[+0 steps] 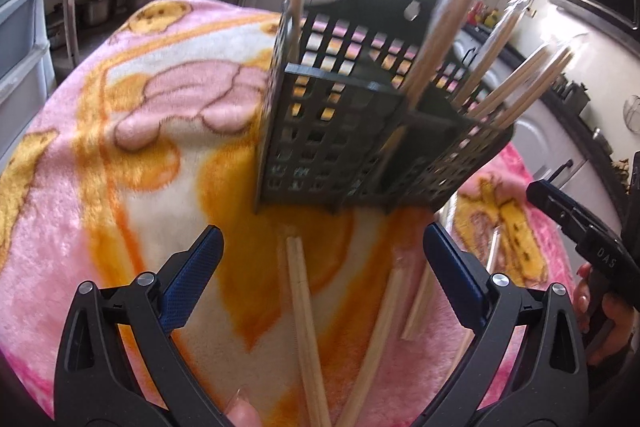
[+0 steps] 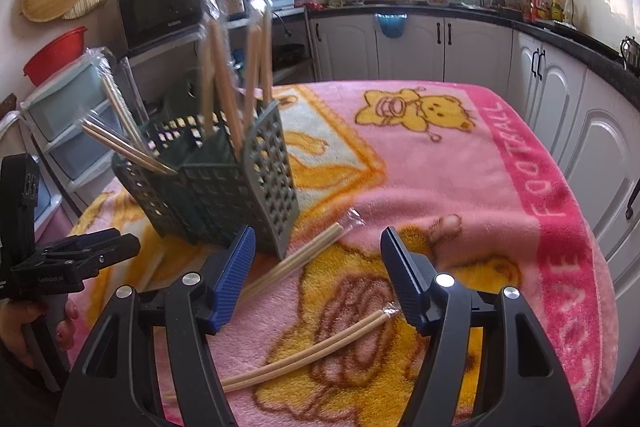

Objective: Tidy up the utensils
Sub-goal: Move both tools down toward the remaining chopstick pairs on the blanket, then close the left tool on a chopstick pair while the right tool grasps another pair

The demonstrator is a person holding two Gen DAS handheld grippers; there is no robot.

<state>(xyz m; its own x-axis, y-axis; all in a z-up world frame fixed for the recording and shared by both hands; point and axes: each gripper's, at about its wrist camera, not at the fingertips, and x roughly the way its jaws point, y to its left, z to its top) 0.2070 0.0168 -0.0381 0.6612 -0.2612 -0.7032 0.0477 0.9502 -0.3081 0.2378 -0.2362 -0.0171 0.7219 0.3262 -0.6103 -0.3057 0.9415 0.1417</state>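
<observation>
A dark slotted utensil caddy stands on the pink blanket, with several plastic-wrapped chopstick pairs upright in it. It also shows in the right wrist view. My left gripper is open and empty just before the caddy, above a wrapped chopstick pair lying on the blanket. More pairs lie to its right. My right gripper is open and empty, above a loose pair; another pair lies by the caddy's foot. The left gripper shows at the left edge of the right wrist view.
The pink and orange bear blanket covers the table. White kitchen cabinets and a dark counter run behind and to the right. A microwave and plastic drawers stand to the left.
</observation>
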